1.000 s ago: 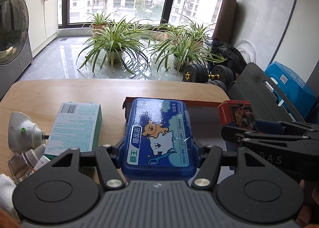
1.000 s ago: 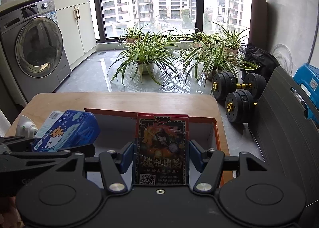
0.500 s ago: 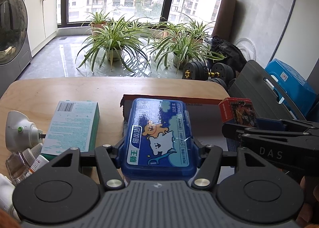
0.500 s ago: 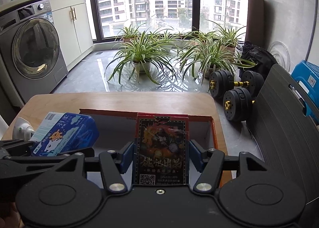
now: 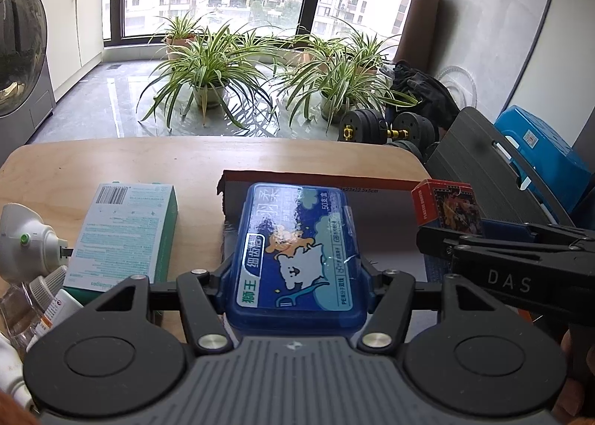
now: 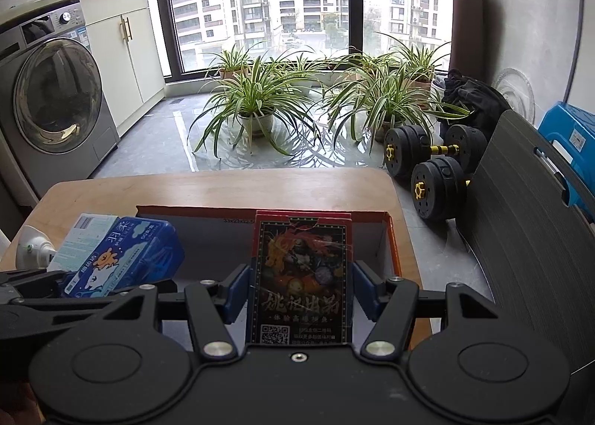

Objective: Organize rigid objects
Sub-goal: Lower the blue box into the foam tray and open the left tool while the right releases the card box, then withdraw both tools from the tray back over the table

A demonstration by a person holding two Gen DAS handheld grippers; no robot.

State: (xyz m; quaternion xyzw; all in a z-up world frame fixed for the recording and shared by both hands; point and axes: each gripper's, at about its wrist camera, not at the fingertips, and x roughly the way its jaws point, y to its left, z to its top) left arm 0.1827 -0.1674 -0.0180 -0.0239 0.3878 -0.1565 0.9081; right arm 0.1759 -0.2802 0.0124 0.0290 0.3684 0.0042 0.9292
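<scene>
On the wooden table (image 6: 230, 187) sits an open cardboard box (image 6: 388, 235) with an orange rim; what lies on its pale floor is hidden by the held items. The left gripper (image 5: 295, 278) is clamped on a blue dental floss pick case (image 5: 297, 246), held above the box's left end. The right gripper (image 6: 300, 293) is clamped on a red-and-black card deck box (image 6: 301, 276) over the box's middle. Left of the box lies a teal carton (image 5: 126, 227), with a white nebulizer mask (image 5: 26, 239) beside it.

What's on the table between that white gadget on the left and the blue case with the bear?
A teal-and-white carton lies flat between the white gadget and the blue case; the left wrist view shows it best.
</scene>
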